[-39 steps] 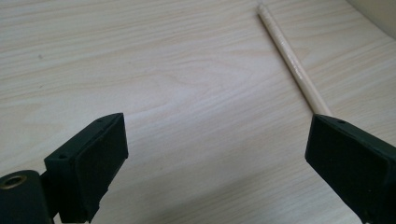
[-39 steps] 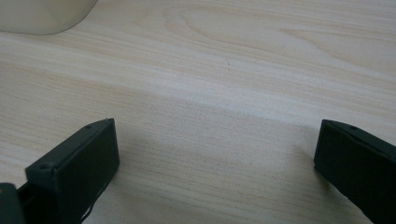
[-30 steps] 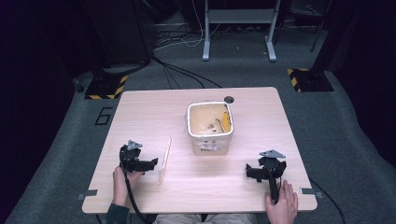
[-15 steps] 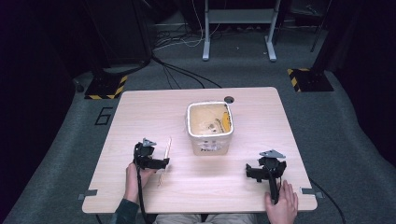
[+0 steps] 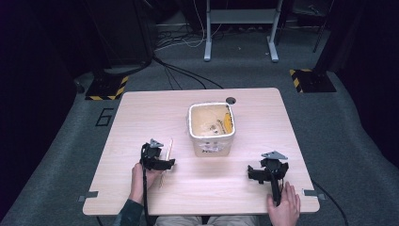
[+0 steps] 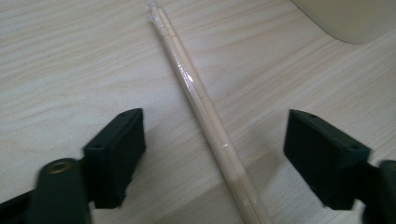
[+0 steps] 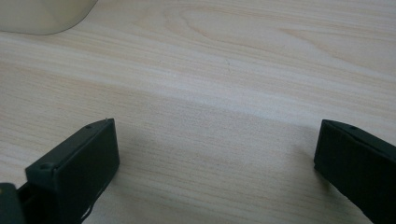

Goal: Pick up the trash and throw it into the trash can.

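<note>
A pale wooden table [image 5: 141,197] seen from above. At the left, a person's left hand [image 5: 140,175] holds the left gripper [image 6: 212,154] low over a pair of wrapped wooden chopsticks [image 6: 201,105], which lie flat on the table just left of a cream plastic tub [image 5: 211,134]. The jaws have just been closing; the chopsticks sit between them, but neither pad touches yet. The sticks run slantwise across the gap, so the pads may meet them unevenly, rolling them away or pinching only the slippery wrapper. At the right, the right gripper [image 7: 217,163] rests over bare wood, jaws spread wide and holding nothing.
</note>
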